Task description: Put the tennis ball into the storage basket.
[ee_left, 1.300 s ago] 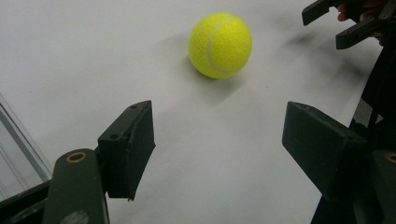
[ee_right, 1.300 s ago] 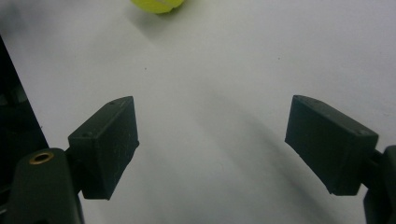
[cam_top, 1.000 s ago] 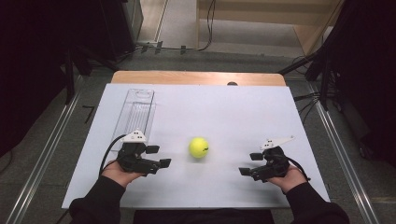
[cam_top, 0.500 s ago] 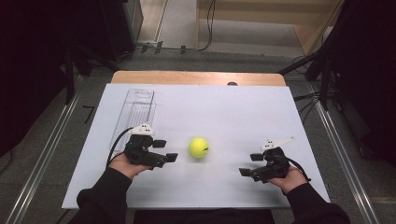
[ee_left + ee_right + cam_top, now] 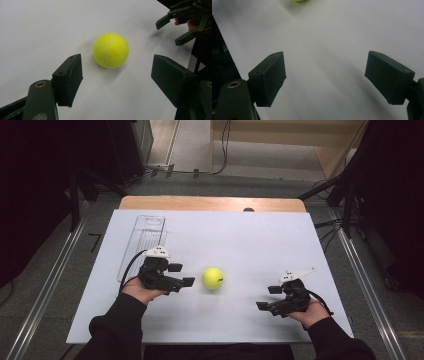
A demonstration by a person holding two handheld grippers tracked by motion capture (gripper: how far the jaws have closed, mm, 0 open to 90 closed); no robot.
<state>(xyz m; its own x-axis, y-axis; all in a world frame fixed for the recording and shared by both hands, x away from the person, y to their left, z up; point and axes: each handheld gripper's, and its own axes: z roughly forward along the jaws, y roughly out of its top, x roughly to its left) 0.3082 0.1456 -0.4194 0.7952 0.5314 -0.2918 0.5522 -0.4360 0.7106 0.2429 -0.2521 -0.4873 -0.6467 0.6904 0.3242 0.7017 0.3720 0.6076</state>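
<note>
A yellow-green tennis ball (image 5: 213,278) rests on the white table sheet (image 5: 250,240), between my two hands. My left gripper (image 5: 182,274) is just left of the ball and points at it, with its jaws open. In the left gripper view the ball (image 5: 111,50) lies a little ahead of the jaws, and nothing is between them (image 5: 116,73). My right gripper (image 5: 267,298) sits near the front right, also open and empty (image 5: 324,66). A sliver of the ball (image 5: 299,0) shows at the top of the right gripper view. The right gripper (image 5: 172,31) appears beyond the ball in the left gripper view.
A clear plastic tray (image 5: 150,232) lies at the back left of the sheet, behind my left hand. A wooden table edge (image 5: 210,203) runs along the far side. Dark stands and cables flank the table on the floor.
My left hand has moved right and slightly away from me, bringing its gripper closer to the ball. The right hand and the ball have stayed put.
</note>
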